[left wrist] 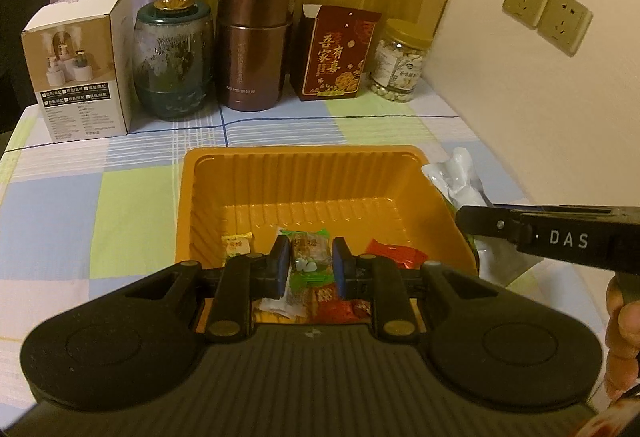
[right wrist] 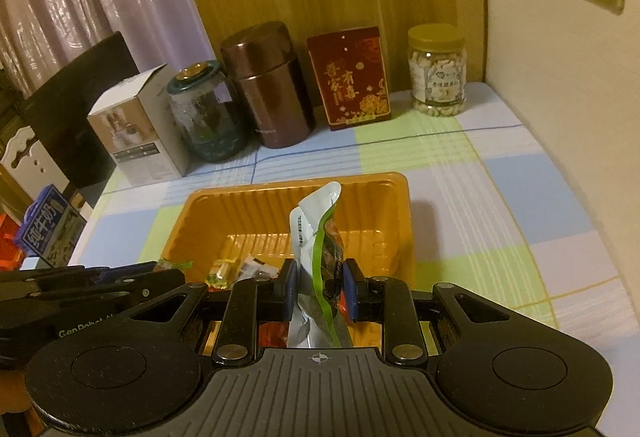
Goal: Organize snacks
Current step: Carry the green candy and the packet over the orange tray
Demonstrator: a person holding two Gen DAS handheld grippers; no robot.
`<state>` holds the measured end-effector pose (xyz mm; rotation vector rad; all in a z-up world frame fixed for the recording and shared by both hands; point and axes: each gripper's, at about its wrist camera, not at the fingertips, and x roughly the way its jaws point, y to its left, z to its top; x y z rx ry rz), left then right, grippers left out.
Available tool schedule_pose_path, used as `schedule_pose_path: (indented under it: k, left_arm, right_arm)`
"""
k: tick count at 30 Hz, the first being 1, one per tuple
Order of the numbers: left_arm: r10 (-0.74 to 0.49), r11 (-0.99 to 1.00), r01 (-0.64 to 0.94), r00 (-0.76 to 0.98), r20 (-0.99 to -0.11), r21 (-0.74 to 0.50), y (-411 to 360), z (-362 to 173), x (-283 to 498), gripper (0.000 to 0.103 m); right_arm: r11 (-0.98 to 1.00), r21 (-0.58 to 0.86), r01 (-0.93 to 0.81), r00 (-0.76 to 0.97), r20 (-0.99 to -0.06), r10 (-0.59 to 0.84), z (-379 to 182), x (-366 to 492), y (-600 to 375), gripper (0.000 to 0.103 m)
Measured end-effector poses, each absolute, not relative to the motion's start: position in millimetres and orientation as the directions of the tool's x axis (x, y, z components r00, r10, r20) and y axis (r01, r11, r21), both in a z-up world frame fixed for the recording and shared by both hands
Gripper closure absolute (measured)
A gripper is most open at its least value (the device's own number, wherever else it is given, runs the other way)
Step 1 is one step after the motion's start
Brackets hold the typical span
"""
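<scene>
An orange plastic tray lies on the checked tablecloth and holds several wrapped candies, among them a yellow one and a red one. My left gripper hangs over the tray's near side, shut on a green-wrapped candy. My right gripper is shut on a silver and green snack pouch, held upright over the tray. In the left wrist view that pouch shows past the tray's right rim, beside one of the right gripper's fingers.
Along the back stand a white carton, a teal glass jar, a brown canister, a red box and a nut jar. The wall with sockets closes the right. A blue milk carton sits off the table's left edge.
</scene>
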<state>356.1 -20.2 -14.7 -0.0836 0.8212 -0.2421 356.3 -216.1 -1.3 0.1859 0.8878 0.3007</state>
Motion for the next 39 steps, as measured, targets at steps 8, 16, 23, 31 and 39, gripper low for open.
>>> schedule_pose_path:
  k: [8,16,23,31,39]
  left_arm:
    - [-0.219,0.975,0.168,0.648,-0.729,-0.144,-20,-30,381,0.083]
    - [-0.205,0.978,0.166,0.639,-0.741,-0.128,-20,-43,393,0.083]
    - [-0.205,0.978,0.163,0.632,-0.748,-0.131,-21,-49,397,0.083]
    - [-0.197,0.980,0.149,0.629,-0.752,-0.132,-21,-53,401,0.082]
    - [-0.192,0.981,0.146,0.640,-0.744,-0.127,-17,-51,398,0.074]
  right_arm:
    - [0.931,0.332,-0.154,0.568,-0.741,0.358,-16,383,-210,0.078]
    - [0.925,0.354,-0.140,0.552,-0.747,0.369,-26,399,-202,0.078]
    - [0.926,0.353,-0.134,0.538,-0.759,0.367,-34,402,-200,0.078]
    - [0.927,0.352,-0.133,0.532,-0.764,0.366,-37,402,-199,0.078]
    - [0.929,0.347,-0.126,0.529,-0.769,0.359,-39,401,-201,0.078]
